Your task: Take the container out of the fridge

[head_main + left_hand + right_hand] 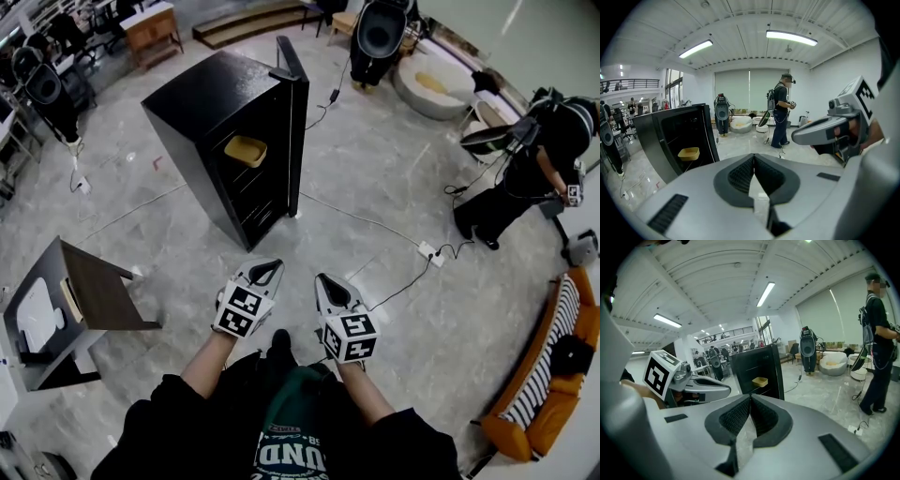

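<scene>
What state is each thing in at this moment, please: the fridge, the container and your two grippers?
Fridge: upright on the floor, door open.
Container: on a shelf inside the fridge, not held.
Left gripper: shut, empty, well short of the fridge.
Right gripper: shut, empty, beside the left one.

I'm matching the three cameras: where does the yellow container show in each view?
Head view: yellow container upper middle, on a shelf in the open black fridge.
Left gripper view: container left of centre, in the fridge.
Right gripper view: container just above centre, in the fridge.
Shared landmark: the black fridge.
</scene>
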Available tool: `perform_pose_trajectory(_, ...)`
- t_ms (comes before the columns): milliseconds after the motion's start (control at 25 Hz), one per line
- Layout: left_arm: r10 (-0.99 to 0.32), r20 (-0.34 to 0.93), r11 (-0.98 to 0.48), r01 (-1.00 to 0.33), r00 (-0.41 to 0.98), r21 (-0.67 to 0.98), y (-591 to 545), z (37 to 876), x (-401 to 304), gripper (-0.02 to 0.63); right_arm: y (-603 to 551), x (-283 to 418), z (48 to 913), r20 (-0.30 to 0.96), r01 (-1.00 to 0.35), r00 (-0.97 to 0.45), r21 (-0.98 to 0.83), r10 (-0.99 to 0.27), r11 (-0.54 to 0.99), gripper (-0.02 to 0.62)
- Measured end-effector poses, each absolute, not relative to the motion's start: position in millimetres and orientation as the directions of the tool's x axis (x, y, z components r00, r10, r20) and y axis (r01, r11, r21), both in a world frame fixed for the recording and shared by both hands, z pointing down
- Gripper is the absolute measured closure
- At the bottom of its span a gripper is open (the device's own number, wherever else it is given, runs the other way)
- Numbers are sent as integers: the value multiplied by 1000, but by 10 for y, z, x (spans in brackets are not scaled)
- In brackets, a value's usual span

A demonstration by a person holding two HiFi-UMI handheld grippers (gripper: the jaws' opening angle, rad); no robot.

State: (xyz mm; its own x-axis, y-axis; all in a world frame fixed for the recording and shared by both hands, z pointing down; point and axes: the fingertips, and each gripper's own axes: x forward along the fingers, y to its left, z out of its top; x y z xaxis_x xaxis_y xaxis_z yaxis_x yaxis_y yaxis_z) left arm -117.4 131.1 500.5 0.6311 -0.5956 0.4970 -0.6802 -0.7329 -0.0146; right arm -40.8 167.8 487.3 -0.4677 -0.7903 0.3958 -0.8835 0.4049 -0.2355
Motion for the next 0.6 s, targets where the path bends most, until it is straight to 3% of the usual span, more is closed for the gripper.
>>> perform_pose_trajectory(600,-558,522,-760,-650,645,-8,846,5099,-1135,592,1248,-400,4912,421,-892,-452,-235,-787,386,560)
